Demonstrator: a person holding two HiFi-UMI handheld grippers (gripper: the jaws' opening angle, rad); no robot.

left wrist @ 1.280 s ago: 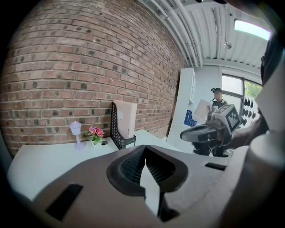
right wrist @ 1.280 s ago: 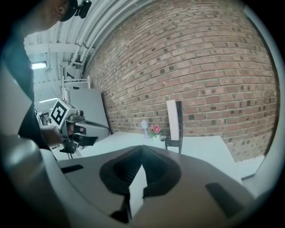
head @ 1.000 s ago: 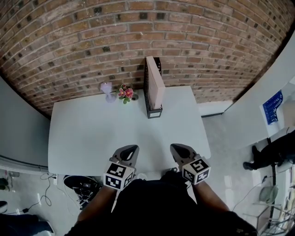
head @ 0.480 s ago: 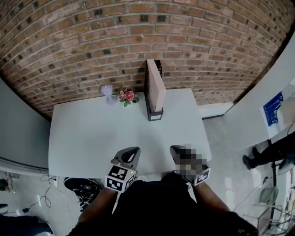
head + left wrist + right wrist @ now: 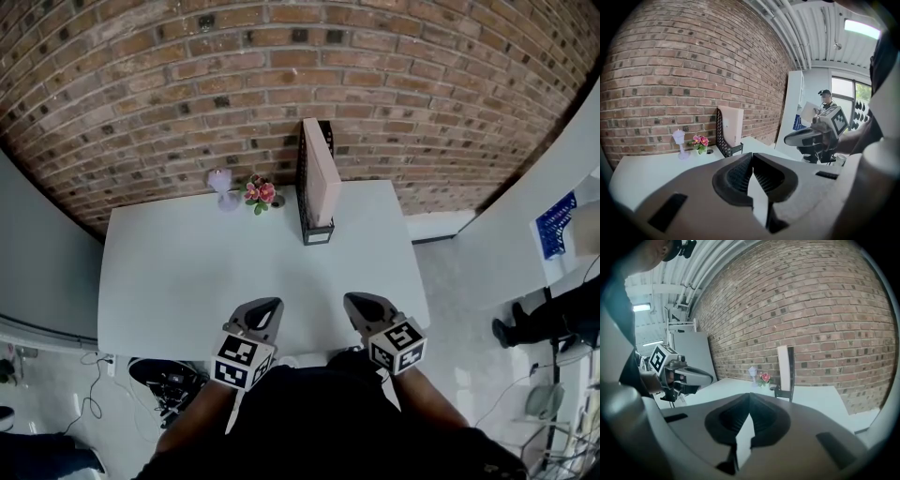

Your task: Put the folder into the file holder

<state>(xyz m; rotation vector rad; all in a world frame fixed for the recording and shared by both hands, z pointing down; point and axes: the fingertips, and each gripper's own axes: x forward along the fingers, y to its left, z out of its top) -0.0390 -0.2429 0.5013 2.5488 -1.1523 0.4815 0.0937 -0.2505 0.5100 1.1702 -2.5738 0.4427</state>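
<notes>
The folder (image 5: 323, 178) stands in the file holder (image 5: 315, 232) at the table's far edge, so the task looks done, with the left gripper (image 5: 266, 307) and right gripper (image 5: 360, 304) both pinched together and empty.

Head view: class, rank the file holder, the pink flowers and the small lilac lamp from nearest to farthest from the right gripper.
1. The file holder, ahead of the right gripper and slightly to its left, with the folder standing in it.
2. The pink flowers, just left of the holder.
3. The small lilac lamp, farthest left, beside the flowers.
</notes>
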